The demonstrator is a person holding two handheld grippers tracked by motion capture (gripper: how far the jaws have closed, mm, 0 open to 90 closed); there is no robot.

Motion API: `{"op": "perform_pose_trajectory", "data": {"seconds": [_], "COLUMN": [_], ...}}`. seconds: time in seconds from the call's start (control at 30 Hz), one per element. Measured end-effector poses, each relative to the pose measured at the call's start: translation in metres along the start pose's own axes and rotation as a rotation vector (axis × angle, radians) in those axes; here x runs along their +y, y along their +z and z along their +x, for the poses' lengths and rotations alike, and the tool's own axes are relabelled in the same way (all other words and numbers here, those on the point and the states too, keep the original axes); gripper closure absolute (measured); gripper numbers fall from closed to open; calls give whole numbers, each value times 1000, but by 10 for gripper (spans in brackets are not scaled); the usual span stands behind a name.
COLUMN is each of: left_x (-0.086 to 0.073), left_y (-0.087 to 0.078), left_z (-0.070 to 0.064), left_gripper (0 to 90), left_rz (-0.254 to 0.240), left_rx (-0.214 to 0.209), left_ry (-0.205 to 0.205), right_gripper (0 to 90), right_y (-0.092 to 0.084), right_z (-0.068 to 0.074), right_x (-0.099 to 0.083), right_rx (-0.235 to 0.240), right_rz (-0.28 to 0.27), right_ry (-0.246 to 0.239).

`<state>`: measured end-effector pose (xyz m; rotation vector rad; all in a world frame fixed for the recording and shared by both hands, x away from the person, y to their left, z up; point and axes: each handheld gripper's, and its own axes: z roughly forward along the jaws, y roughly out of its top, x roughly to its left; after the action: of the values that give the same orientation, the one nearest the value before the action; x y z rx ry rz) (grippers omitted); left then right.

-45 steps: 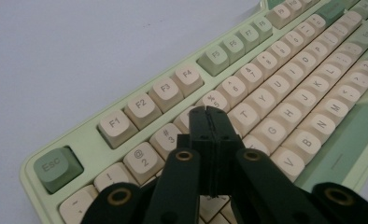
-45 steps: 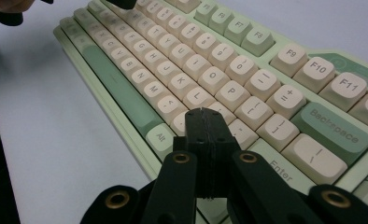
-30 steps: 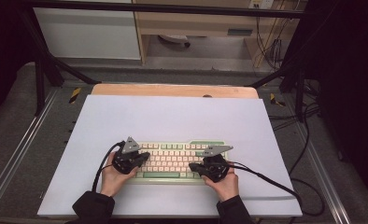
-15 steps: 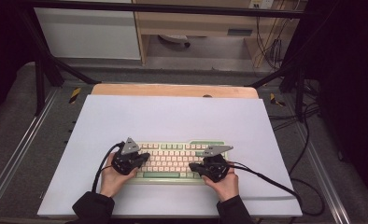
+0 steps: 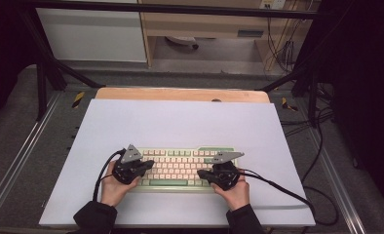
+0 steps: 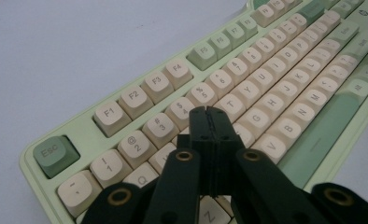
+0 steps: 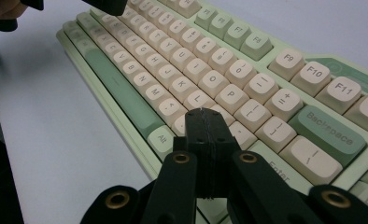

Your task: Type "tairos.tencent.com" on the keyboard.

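Note:
A pale green keyboard (image 5: 182,165) with cream and green keys lies near the front of a white board (image 5: 180,126). My left gripper (image 5: 148,164) hovers over the keyboard's left end, its tips pointing right. In the left gripper view the keyboard (image 6: 266,60) runs off to the upper right, and the left gripper (image 6: 208,110) is shut with nothing in it, over the letter rows near the number keys. My right gripper (image 5: 201,172) sits over the right end, pointing left. In the right gripper view the right gripper (image 7: 201,112) is shut and empty above the keyboard (image 7: 182,56), near the L key.
The white board rests on a wooden table whose far edge (image 5: 180,94) shows behind it. Black cables (image 5: 282,187) trail from the grippers across the board's right side. Metal frame rails (image 5: 14,156) flank the table. Bare board surface lies beyond the keyboard.

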<state>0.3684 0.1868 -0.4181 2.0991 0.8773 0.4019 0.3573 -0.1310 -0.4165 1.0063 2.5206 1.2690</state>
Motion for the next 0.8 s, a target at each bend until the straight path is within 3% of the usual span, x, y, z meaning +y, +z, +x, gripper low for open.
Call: {"op": "perform_pose_trajectory", "data": {"seconds": [0.8], "left_x": [-18], "left_y": [-20], "left_z": [5], "left_gripper": [897], "left_rz": [-12], "left_rx": [-1], "left_ry": [-15], "right_gripper": [900], "right_y": [2], "right_z": [5], "right_x": [5], "right_rx": [16], "right_rz": [-5], "right_ry": [-7]}}
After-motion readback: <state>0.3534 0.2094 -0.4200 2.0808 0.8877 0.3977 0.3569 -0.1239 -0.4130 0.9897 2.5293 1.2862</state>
